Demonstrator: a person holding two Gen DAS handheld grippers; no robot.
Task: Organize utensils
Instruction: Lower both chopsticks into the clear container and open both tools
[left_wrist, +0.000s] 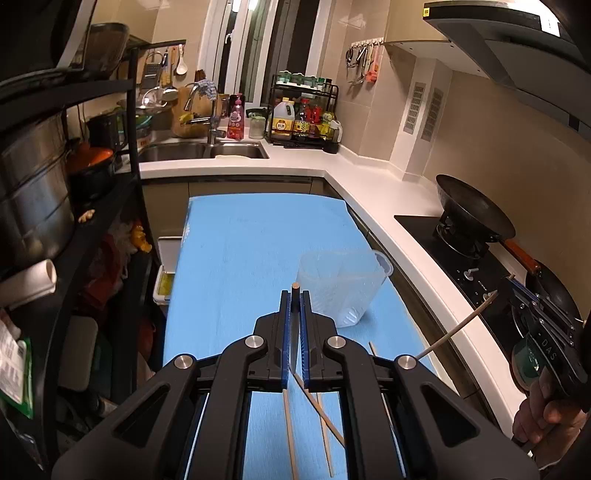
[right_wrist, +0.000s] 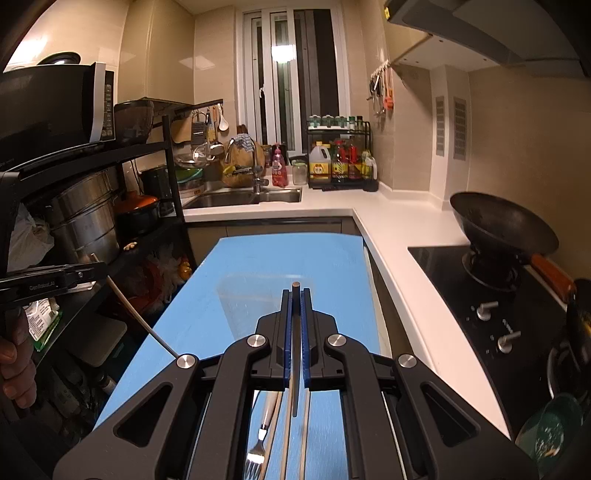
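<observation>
Both grippers (left, right) clamp chopsticks lengthwise, butt ends forward.

Blue pads line the black fingers of both tools. Under them the desk is plain sky blue. Between the left fingers sits a dark chopstick; below them lie pale wooden chopsticks. Just ahead stands a clear, colourless cup.

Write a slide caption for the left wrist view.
Left gripper shut on a chopstick above the blue table, clear plastic container just ahead, more chopsticks lying below.
</observation>
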